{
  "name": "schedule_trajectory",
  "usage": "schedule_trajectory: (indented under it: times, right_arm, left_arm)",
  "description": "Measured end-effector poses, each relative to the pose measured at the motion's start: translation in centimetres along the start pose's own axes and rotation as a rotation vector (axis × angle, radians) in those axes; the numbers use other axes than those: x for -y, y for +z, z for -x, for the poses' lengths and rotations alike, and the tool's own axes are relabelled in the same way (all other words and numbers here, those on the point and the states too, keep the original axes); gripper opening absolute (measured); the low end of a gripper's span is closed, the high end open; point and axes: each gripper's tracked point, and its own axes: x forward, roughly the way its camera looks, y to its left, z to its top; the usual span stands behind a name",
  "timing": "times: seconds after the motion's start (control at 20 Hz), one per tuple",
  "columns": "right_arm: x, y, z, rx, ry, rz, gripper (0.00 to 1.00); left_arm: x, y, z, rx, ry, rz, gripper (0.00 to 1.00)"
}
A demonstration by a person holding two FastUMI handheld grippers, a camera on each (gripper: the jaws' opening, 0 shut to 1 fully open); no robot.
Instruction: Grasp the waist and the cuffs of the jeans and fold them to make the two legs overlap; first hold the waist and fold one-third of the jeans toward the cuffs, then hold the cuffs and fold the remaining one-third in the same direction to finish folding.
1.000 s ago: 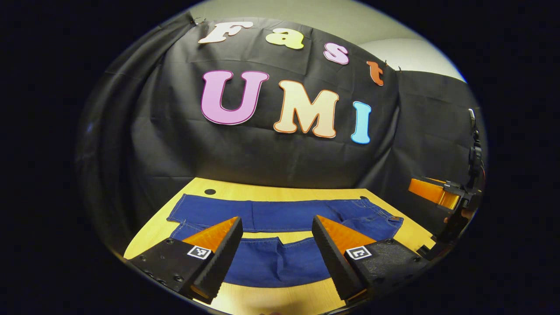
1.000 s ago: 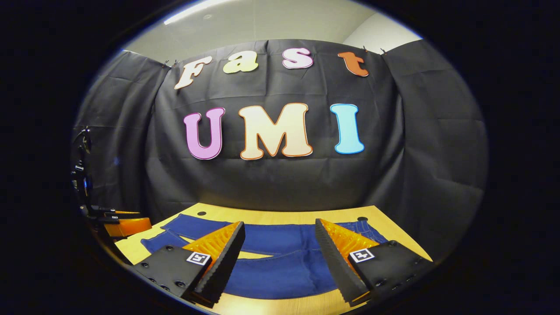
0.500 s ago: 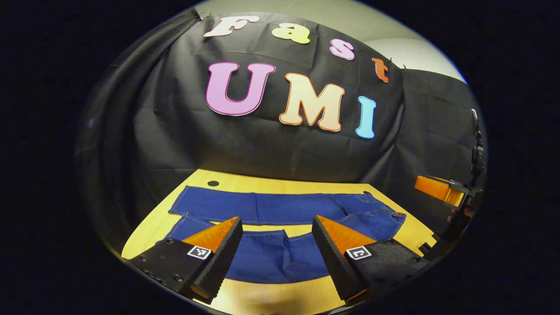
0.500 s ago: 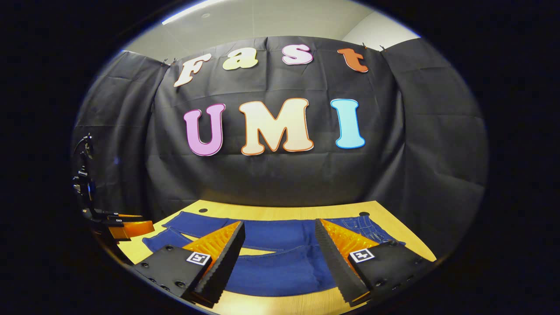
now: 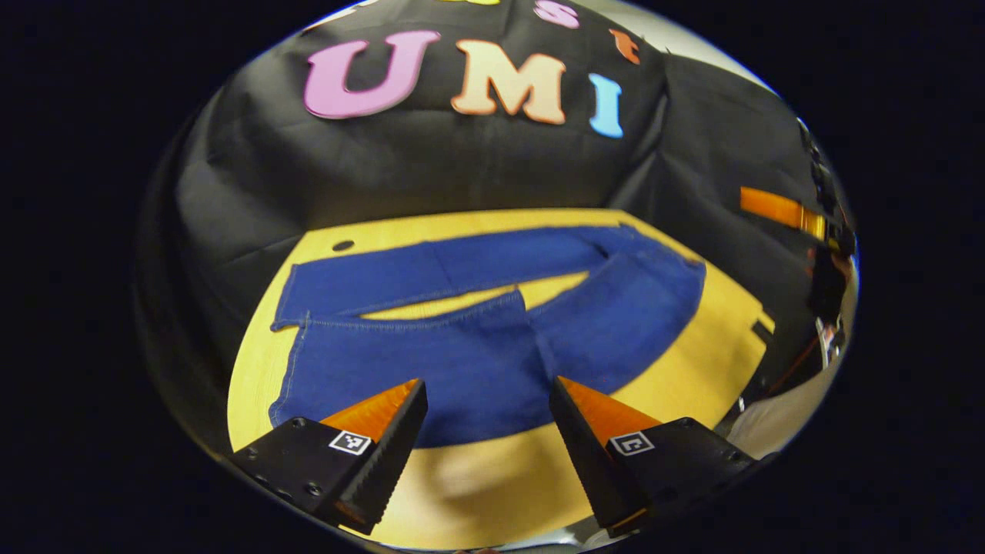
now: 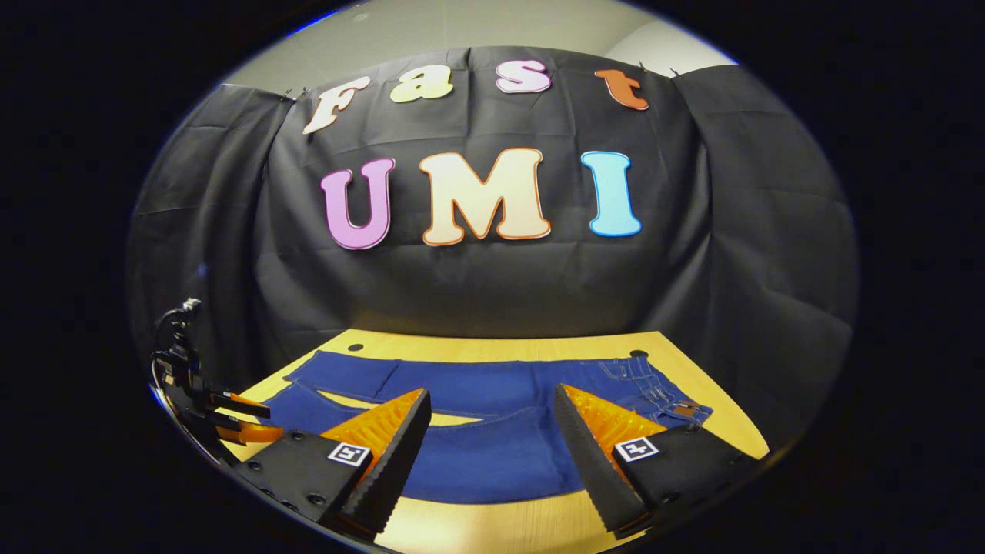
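Bench (image 5: 692,385): yellow wood, black cloth wall behind.
Jeans (image 5: 477,346): flat, legs splayed.
Left gripper (image 5: 486,400): jaws apart, empty.
Right gripper (image 6: 492,412): jaws apart, empty.

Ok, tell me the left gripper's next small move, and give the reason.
Probably lower the left gripper to the near leg's cuff and close on it. The jeans lie flat on the table with legs spread apart, and both the left and the right gripper hang open above them, holding nothing.
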Motion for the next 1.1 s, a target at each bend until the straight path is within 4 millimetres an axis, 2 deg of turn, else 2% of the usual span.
schedule_trajectory:
  times: [0.2, 0.4, 0.55, 0.7, 0.85, 0.9, 1.1]
  right_arm:
    - [0.1, -1.3, 0.5, -0.038, -0.007, 0.010, 0.99]
    - [0.4, -2.0, 0.5, -0.065, -0.018, 0.001, 0.99]
    - [0.7, -2.4, 0.5, -0.078, -0.029, 0.012, 0.99]
    - [0.9, -3.2, 0.6, -0.097, -0.038, 0.025, 0.99]
    - [0.9, -3.8, 0.4, -0.117, -0.042, 0.001, 0.99]
    - [0.9, -3.9, 0.1, -0.121, -0.041, -0.008, 0.99]
    - [1.6, -3.8, -0.8, -0.132, -0.057, -0.016, 0.99]
  left_arm:
    - [-1.5, -3.3, 0.1, -0.194, -0.111, -0.226, 0.96]
    - [-3.6, -6.1, 1.3, -0.372, -0.182, -0.410, 0.95]
    - [-6.4, -7.3, 1.7, -0.465, -0.194, -0.499, 0.97]
    - [-9.1, -7.4, 0.5, -0.511, -0.189, -0.518, 0.96]
    - [-10.5, -7.9, -0.4, -0.550, -0.189, -0.532, 0.96]
    - [-10.7, -8.5, -0.5, -0.580, -0.205, -0.526, 0.96]
    - [-10.9, -8.4, -0.8, -0.621, -0.257, -0.547, 0.92]
